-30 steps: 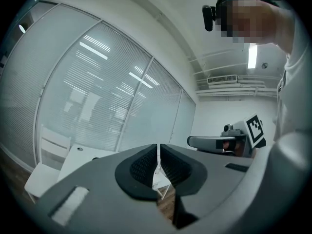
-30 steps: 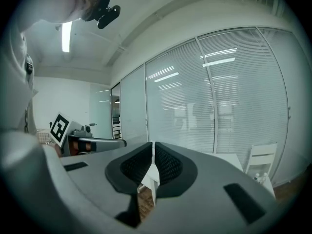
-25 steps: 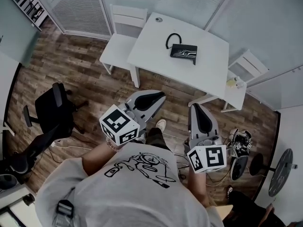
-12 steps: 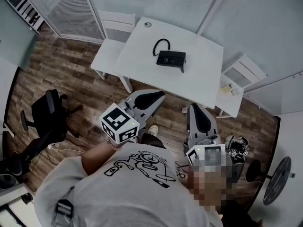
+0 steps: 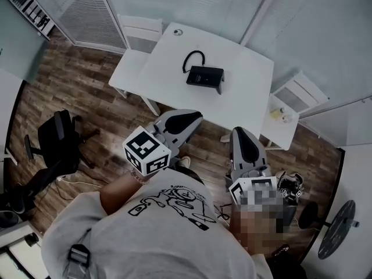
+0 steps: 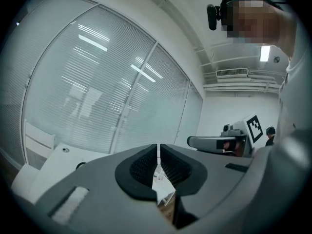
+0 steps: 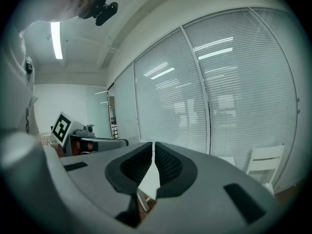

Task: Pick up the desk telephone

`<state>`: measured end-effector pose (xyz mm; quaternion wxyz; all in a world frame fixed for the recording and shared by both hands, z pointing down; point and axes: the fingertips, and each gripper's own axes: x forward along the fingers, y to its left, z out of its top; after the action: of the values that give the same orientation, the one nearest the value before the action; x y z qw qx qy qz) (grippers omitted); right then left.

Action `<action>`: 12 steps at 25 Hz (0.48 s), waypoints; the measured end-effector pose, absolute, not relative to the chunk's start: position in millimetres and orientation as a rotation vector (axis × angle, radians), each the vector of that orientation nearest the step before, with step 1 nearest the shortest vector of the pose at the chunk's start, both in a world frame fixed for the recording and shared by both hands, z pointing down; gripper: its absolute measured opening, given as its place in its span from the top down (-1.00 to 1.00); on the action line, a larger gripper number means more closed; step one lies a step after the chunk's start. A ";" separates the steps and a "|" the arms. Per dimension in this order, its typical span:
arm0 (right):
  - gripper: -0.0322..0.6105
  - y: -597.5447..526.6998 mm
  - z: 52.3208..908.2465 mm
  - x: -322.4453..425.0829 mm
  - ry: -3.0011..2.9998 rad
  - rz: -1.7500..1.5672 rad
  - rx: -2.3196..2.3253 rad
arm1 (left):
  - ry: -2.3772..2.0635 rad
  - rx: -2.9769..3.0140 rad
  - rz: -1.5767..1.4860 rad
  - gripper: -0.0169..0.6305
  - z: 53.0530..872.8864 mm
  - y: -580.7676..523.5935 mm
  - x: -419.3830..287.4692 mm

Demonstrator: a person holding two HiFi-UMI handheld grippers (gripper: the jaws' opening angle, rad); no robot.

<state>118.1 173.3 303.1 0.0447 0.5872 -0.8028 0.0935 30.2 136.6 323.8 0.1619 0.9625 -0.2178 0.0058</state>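
- Now, in the head view we see the desk telephone (image 5: 204,76) lying on the white table (image 5: 244,92) in the upper middle of the frame. Its cord (image 5: 193,58) loops away toward the upper left. Nothing encloses it, so we judge it open to a grasp from either side.
- Below it, near frame centre, we hold the left gripper (image 5: 196,117) and the right gripper (image 5: 240,133) side by side. Both are aimed at the table yet well apart from the telephone, likely because we are on the approach.
- For containers, we find only a shelf unit (image 5: 26,4) in the upper left corner, its contents too small to name. A small stand (image 5: 283,116) at the right bears a yellowish item (image 5: 275,114).
- In the left gripper view, the pads (image 6: 144,167) meet with only a sliver between them and grip nothing.
- In the right gripper view, the jaws are likewise pressed together and empty; we judge they must spread before taking the telephone.
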 end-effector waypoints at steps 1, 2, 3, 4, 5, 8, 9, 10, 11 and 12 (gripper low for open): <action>0.85 169.0 304.4 119.7 -2.452 0.288 1.792 | -0.624 2.743 0.017 0.89 325.0 132.3 31.2; 0.85 164.7 305.7 120.9 -2.451 0.291 1.792 | -0.625 2.740 0.017 0.89 326.2 128.2 32.1; 0.85 160.1 306.8 121.5 -2.451 0.295 1.791 | -0.625 2.737 0.018 0.89 327.4 123.9 32.7; 0.85 155.1 307.8 121.3 -2.451 0.299 1.789 | -0.625 2.734 0.018 0.89 328.5 119.2 33.0; 0.85 149.6 308.8 120.7 -2.451 0.302 1.785 | -0.624 2.732 0.018 0.89 329.5 113.8 33.1; 0.85 128.9 311.6 119.4 -2.450 0.300 1.771 | -0.621 2.730 0.018 0.89 332.3 93.2 34.5; 0.85 120.6 312.6 119.9 -2.449 0.299 1.769 | -0.620 2.729 0.017 0.89 333.5 85.1 35.3; 0.85 111.8 313.7 120.5 -2.448 0.301 1.769 | -0.620 2.727 0.015 0.89 334.8 76.4 36.1; 0.85 102.5 314.6 120.8 -2.447 0.303 1.768 | -0.619 2.725 0.014 0.89 336.0 67.2 36.6; 0.85 92.9 315.3 120.9 -2.445 0.306 1.767 | -0.619 2.723 0.013 0.89 336.9 57.6 36.8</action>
<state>120.9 92.9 315.3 0.0546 0.5819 -0.8052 0.1006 36.8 57.6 336.9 0.1735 0.9603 -0.2184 0.0046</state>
